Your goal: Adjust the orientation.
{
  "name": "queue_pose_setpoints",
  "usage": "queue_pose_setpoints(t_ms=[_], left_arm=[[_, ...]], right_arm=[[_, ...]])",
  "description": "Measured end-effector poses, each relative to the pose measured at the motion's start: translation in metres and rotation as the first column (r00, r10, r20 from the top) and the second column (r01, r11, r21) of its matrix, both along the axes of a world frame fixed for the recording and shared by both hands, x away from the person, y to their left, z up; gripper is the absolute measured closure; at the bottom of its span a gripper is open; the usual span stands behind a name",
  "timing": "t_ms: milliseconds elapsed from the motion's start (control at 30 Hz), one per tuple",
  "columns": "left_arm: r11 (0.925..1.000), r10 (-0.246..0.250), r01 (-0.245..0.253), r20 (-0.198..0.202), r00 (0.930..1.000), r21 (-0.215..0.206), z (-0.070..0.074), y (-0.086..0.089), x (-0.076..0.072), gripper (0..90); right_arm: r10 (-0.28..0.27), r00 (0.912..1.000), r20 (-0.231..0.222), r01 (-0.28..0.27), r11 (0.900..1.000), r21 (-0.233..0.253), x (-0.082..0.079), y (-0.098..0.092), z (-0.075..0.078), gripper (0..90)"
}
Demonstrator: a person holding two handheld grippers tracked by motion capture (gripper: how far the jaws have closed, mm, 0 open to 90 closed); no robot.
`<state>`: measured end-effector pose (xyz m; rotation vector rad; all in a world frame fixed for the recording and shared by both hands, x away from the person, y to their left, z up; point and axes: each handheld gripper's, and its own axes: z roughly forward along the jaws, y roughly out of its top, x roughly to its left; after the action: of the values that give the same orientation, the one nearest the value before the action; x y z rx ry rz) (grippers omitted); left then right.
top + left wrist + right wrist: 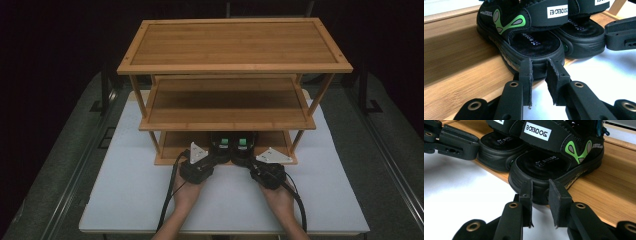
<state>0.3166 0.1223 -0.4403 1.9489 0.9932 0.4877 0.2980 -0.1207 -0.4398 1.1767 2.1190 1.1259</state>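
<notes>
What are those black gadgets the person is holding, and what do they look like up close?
Each hand holds a chunky black gripper: the left gripper and the right gripper. Each carries a grey three-cornered plate on top and trails a black cable back along the forearm. In the left gripper view, the two flat black fingers have rough, worn pad edges and brass-coloured rivets at the joints. No sleeves show; the forearms are bare.

So there's a three-tier wooden shelf rack on the white table. Two black sandals sit side by side on the rack's bottom shelf, at its front edge. The left gripper and right gripper sit right in front of the rack, at the sandals' heels.
</notes>
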Motion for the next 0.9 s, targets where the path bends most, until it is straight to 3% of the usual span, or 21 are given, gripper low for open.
queue_pose_setpoints(t_ms=[267, 533, 900], left_arm=[[1.0, -0.005, 0.005, -0.001, 1.0, 0.004, 0.0, 0.001, 0.001, 72.4], [0.9998, -0.018, 0.018, -0.012, 0.9998, -0.004, 0.002, 0.005, -0.001, 64.6], [0.9982, -0.055, 0.055, -0.034, 0.9979, -0.024, 0.008, 0.013, -0.009, 57.0]], right_arm=[[0.0, 1.0, -0.006, 0.0, 1.0, 0.011, 0.001, -0.001, 0.0, 72.5], [0.028, 0.9988, -0.041, -0.028, 1.0, 0.007, -0.001, -0.006, -0.001, 65.1], [0.071, 0.9937, -0.087, -0.065, 0.996, 0.061, -0.005, -0.022, 0.006, 55.3]])
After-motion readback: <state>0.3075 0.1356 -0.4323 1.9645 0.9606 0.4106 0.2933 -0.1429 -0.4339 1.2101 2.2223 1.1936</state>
